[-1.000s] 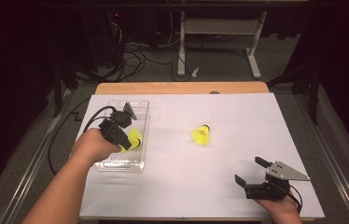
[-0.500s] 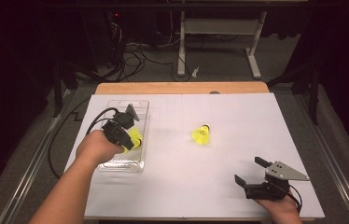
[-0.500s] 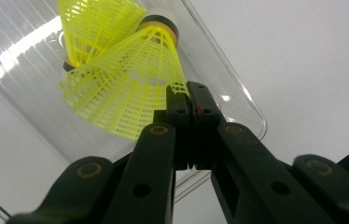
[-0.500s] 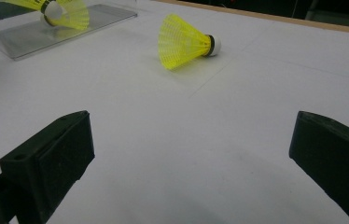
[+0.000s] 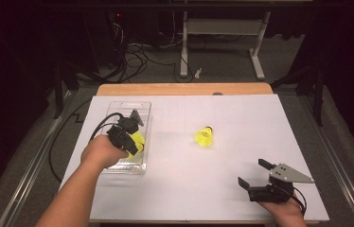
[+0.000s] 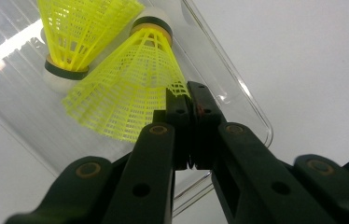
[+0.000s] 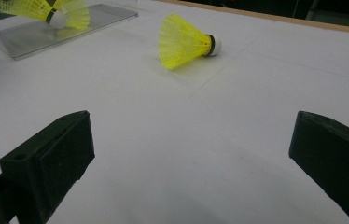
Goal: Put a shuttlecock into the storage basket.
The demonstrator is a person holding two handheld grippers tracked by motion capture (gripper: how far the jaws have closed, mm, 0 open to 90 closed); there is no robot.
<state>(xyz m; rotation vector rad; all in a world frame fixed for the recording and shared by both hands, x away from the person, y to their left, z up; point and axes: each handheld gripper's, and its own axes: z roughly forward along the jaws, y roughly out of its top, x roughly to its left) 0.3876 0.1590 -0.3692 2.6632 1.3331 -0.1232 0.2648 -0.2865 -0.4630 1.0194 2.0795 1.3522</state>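
Note:
My left gripper (image 5: 136, 136) hovers over a clear plastic tray (image 5: 135, 108) at the table's left. It is shut on the skirt rim of a yellow shuttlecock (image 6: 130, 88), whose cork points away from the jaws. A second yellow shuttlecock (image 6: 77, 28) lies in the tray (image 6: 238, 88) just beside it. A third one (image 5: 205, 137) lies on its side on the white table near the middle. My right gripper (image 5: 252, 171) rests near the front right edge, open, with nothing between its jaws. In the right gripper view that shuttlecock (image 7: 184, 42) lies well ahead of the gripper (image 7: 196, 140).
White paper (image 5: 241, 113) covers the table, with a wooden edge (image 5: 184, 89) at the far side. Black cables (image 5: 71, 137) trail off the left side. The tray (image 7: 46, 35) sits at the far left in the right gripper view.
The left forearm has shifted slightly, and the left gripper stays over the tray with the shuttlecock in it. The right gripper has not moved.

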